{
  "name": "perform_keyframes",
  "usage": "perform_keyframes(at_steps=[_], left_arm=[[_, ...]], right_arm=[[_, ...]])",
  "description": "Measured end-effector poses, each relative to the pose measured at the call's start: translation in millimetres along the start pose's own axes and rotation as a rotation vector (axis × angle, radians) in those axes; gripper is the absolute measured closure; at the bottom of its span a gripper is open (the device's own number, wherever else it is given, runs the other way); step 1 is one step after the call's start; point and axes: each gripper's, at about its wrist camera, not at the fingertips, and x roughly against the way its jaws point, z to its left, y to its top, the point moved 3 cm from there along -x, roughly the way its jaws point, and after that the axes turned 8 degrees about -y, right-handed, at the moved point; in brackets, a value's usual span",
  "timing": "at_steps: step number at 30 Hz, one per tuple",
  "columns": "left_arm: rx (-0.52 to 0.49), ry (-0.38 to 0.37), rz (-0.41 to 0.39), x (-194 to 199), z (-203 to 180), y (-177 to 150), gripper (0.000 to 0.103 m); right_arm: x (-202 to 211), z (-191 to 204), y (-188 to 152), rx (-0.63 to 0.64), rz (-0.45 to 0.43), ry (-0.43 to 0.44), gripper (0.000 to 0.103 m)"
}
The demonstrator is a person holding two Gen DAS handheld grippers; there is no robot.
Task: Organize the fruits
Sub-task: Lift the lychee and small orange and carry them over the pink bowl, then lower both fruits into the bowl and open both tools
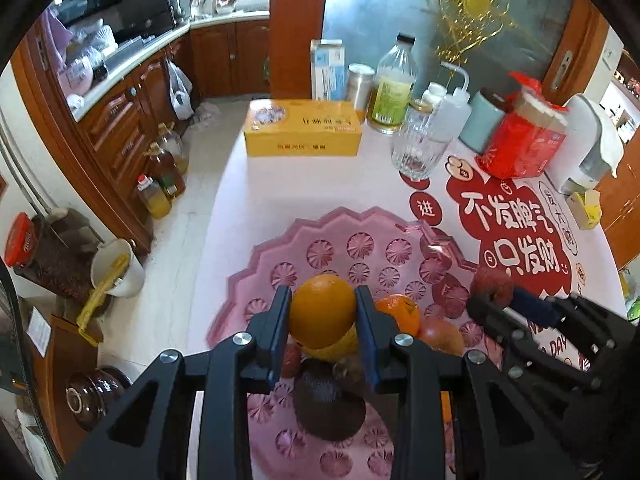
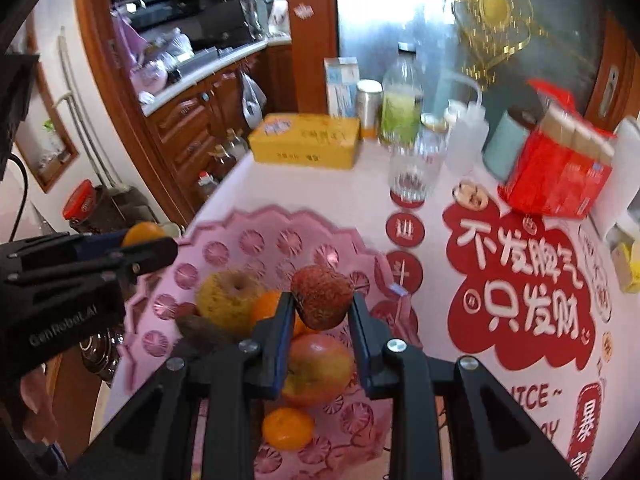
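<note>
Room: kitchen with brown wooden cabinets along the left of both views and a grey glass door behind the worktop.
Worktop: pale pink worktop with a red-and-white printed cloth pattern at right.
Tray: scalloped pink plastic fruit tray low in the centre of both views.
Left hand-held gripper: left hand-held gripper clamped on a round smooth orange, above the tray's near part; from the right wrist it shows at the left edge with the orange at its tip.
Right hand-held gripper: right hand-held gripper closed on a rough reddish-brown fruit, above the tray's middle; from the left wrist it enters at lower right with the fruit at its tip.
Left wrist only: dark avocado-like fruit under the jaws; cooking-oil bottles on the floor at left.
Right wrist only: yellowish apple left of the jaws, red-yellow apple beneath them, small mandarin at the bottom.
Back of worktop: yellow rectangular box, ribbed clear glass, clear bottle of yellow-green liquid, red bag.
</note>
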Motion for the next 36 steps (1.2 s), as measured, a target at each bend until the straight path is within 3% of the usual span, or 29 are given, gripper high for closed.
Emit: perform_keyframes(at_steps=[12, 13, 14, 15, 17, 23, 36], left_arm=[[-0.049, 0.029, 0.088, -75.7, -15.0, -10.0, 0.072], [-0.056, 0.034, 0.083, -77.0, -16.2, -10.1, 0.068], [-0.057, 0.031, 0.086, -80.1, -16.9, -10.1, 0.055], [-0.054, 0.041, 0.084, -81.7, -16.4, -10.0, 0.049], [-0.041, 0.118, 0.065, -84.0, -10.4, -8.9, 0.020], [0.050, 0.077, 0.087, -89.2, 12.6, -7.7, 0.004], [0.024, 0.079, 0.103, -77.2, 16.1, -16.2, 0.001]], right_arm=[[-59.6, -3.3, -14.4, -0.013, 0.104, 0.024, 0.075], [-62.2, -1.8, -15.7, -0.007, 0.108, 0.030, 0.075], [-64.3, -0.3, -16.9, -0.003, 0.109, 0.035, 0.074], [-65.8, 0.5, -17.7, 0.000, 0.108, 0.038, 0.072], [-66.5, 1.0, -19.1, 0.004, 0.093, 0.027, 0.067], [-69.6, -7.6, -20.7, -0.028, 0.080, 0.038, 0.056], [-64.5, -12.9, -22.5, -0.085, 0.090, 0.044, 0.050]])
